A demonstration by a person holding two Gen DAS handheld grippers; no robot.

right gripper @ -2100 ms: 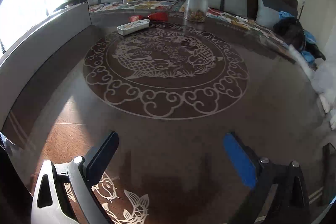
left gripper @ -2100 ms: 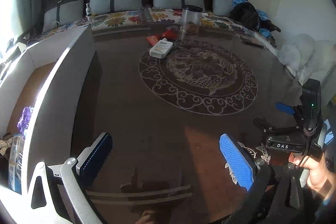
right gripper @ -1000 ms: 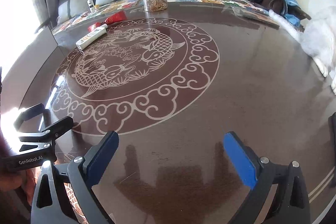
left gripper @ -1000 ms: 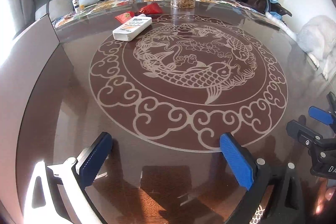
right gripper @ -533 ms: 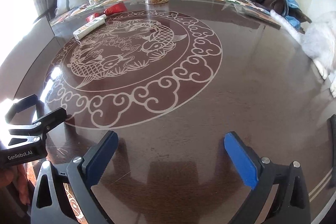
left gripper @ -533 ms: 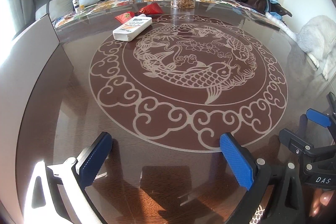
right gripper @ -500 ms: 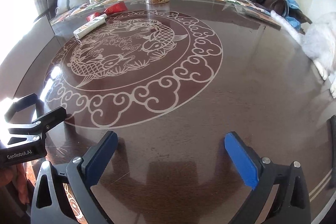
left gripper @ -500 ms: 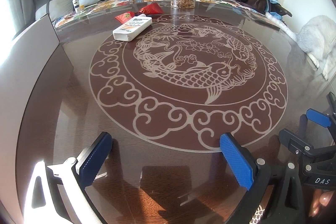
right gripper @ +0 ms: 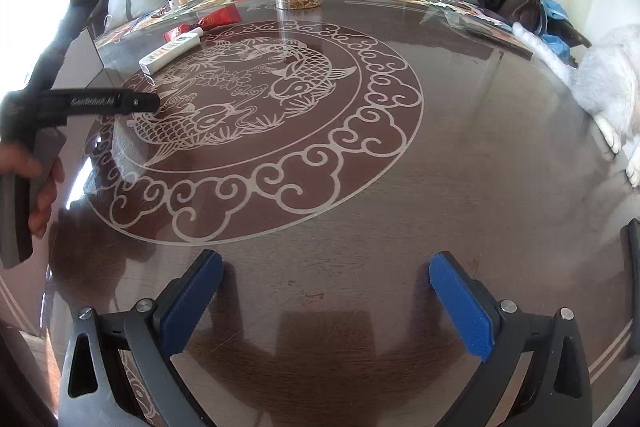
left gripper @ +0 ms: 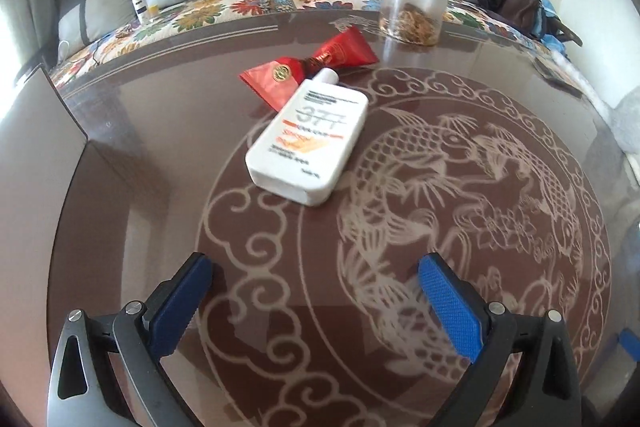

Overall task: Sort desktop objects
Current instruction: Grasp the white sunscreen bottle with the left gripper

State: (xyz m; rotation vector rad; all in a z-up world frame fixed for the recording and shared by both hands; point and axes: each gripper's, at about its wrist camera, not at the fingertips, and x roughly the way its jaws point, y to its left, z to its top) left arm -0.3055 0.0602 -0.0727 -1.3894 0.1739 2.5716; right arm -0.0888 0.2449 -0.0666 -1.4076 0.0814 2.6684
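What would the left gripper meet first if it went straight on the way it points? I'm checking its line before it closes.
Most likely the white bottle, lying flat just ahead of the open left gripper. Bare table lies between them. The red packets sit just behind it; depth is uncertain.

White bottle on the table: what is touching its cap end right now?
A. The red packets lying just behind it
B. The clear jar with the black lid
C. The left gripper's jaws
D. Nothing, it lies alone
A: in the left wrist view the white bottle lies flat with its cap end against the red packets; the clear jar stands apart farther back, and the left gripper is open, short of the bottle.
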